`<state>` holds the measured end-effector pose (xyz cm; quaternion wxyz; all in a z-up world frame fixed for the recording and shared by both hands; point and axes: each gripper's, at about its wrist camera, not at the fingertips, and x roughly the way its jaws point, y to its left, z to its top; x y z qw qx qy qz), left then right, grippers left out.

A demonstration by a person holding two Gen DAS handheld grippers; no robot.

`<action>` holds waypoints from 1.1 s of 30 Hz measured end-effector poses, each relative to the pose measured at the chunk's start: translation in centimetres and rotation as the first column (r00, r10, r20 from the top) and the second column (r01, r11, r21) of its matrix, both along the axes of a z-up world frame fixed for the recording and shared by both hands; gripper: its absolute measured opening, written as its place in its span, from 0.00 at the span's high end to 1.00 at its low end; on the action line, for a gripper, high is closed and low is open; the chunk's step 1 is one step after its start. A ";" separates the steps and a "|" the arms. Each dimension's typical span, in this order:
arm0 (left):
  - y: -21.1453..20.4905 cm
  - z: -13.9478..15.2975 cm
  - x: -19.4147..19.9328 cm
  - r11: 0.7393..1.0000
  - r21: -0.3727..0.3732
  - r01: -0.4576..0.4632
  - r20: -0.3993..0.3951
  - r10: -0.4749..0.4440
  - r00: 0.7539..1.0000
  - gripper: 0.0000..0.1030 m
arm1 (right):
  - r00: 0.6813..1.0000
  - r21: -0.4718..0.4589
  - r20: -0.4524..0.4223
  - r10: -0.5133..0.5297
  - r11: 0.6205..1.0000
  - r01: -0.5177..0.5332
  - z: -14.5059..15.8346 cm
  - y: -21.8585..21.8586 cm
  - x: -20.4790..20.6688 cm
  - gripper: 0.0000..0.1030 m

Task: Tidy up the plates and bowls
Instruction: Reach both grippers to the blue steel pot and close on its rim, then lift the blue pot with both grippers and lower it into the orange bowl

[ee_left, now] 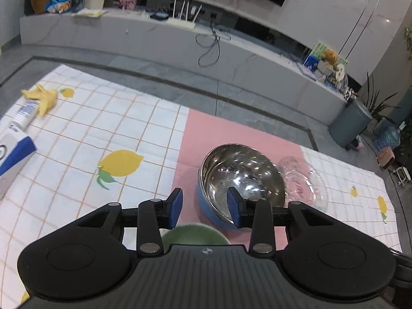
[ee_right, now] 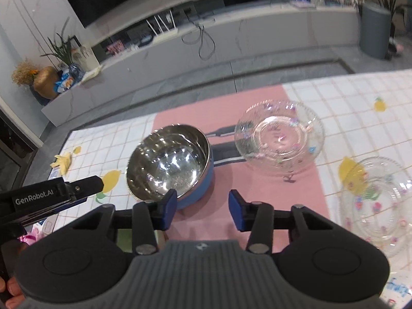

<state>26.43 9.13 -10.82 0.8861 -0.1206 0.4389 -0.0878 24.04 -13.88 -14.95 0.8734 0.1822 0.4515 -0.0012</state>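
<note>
A steel bowl [ee_left: 242,175] with a blue outside sits on the pink mat [ee_left: 206,134]. My left gripper [ee_left: 205,207] is open just in front of it; the bowl's near wall shows in the gap between the fingers, with neither pad pressing on it. From the right wrist view, the left gripper's fingers [ee_right: 90,184] stand just left of the steel bowl [ee_right: 170,162]. My right gripper [ee_right: 203,213] is open over the pink mat [ee_right: 270,195], nothing between its pads. Beyond the right gripper lies a clear glass plate [ee_right: 279,136]. A green bowl [ee_left: 195,234] shows partly under the left gripper.
More clear glass dishes [ee_right: 378,206] are stacked at the right. A banana peel [ee_left: 43,97], a tube [ee_left: 24,114] and a blue and white box [ee_left: 13,152] lie on the lemon tablecloth [ee_left: 103,128] at the left. A person's fingers [ee_right: 9,291] show at the bottom left.
</note>
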 end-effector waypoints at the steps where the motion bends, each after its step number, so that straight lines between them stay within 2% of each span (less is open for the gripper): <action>1: 0.0 -0.5 0.6 1.000 -0.006 -0.003 -0.019 0.003 1.000 0.59 | 1.000 0.001 -0.012 -0.002 1.000 0.002 -0.5 0.1 0.6 0.60; 8: -0.4 -2.9 3.2 0.999 -0.010 -0.050 -0.074 0.049 0.996 0.59 | 0.996 -0.003 -0.086 -0.031 1.000 0.031 -2.8 0.2 4.2 0.60; 10: -0.6 -3.5 3.6 0.998 -0.018 -0.063 -0.102 0.061 0.993 0.59 | 0.995 -0.004 -0.094 -0.037 0.999 0.037 -3.0 0.3 4.6 0.63; 11: -0.6 -3.6 3.8 0.997 -0.029 -0.067 -0.114 0.063 0.992 0.60 | 0.995 0.006 -0.096 -0.037 0.999 0.038 -3.1 0.3 4.7 0.67; 15: -1.0 -4.2 4.1 0.994 -0.067 -0.085 -0.167 0.072 0.983 0.76 | 0.993 0.080 -0.107 -0.051 0.995 0.060 -3.8 -0.2 5.2 0.79; 18: -1.1 -4.4 4.2 0.993 -0.059 -0.098 -0.179 0.086 0.980 0.85 | 0.991 0.127 -0.119 -0.062 0.989 0.077 -4.3 -0.6 5.3 0.83; 20: -1.3 -4.3 4.1 0.993 -0.051 -0.102 -0.183 0.091 0.979 0.87 | 0.990 0.144 -0.120 -0.067 0.986 0.084 -4.3 -0.6 5.2 0.84; 26: -1.5 -2.8 3.2 0.994 -0.037 -0.101 -0.167 0.094 0.982 0.87 | 0.989 0.145 -0.132 -0.068 0.986 0.087 -3.4 -0.5 4.5 0.85; 33: -1.2 1.1 0.9 0.996 -0.040 -0.084 -0.113 0.079 0.991 0.87 | 0.994 0.139 -0.084 -0.068 0.987 0.079 0.5 -0.1 2.2 0.86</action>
